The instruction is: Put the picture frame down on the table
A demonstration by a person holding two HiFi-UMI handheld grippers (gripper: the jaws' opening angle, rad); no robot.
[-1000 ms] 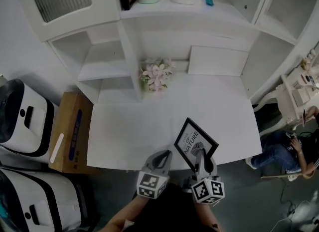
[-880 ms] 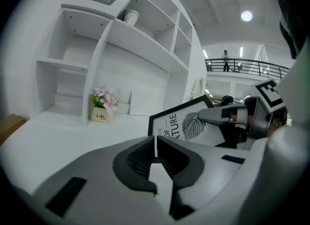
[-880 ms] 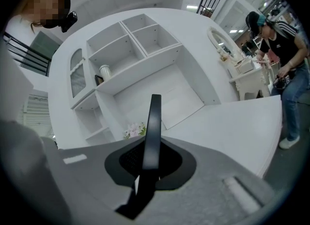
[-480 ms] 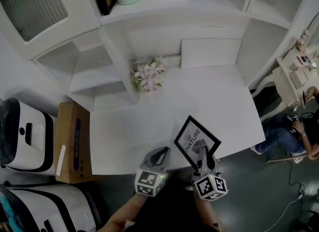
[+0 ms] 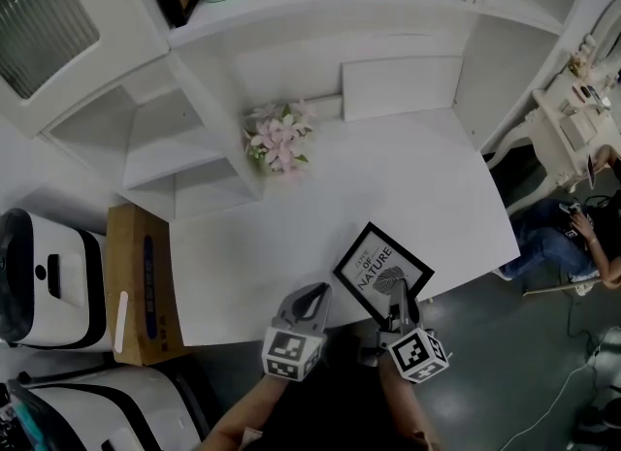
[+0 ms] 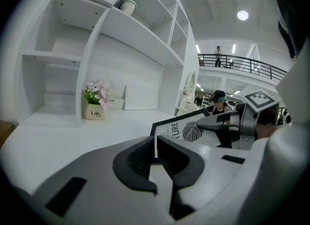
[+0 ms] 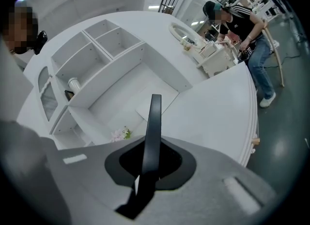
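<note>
My right gripper (image 5: 397, 300) is clamped tight on the picture frame (image 5: 384, 270). In the right gripper view the thin black edge of the frame runs straight up between the two jaws, with the dark pads pressing on it from both sides. The frame is a flat rectangle with a narrow black border around a white print that carries a dark leaf shape and the letters "NATURE". I am holding it at its near corner, tilted, over the near right part of the table (image 5: 291, 245). I can't tell whether its far edge touches the top.

My left gripper (image 5: 312, 296) sits just beside it, to its left. Its ribbed black pads are drawn together to a thin slit, with nothing gripped between them. The frame's corner shows beyond the tips.

The table is smooth, matt white, with a rounded front edge. At its back stands a small white pot of pink flowers (image 5: 277, 144) against a white shelf unit (image 5: 146, 139). A plain white panel (image 5: 400, 88) leans against the back wall. A brown cardboard box (image 5: 136, 284) stands on the floor to the left.
</note>
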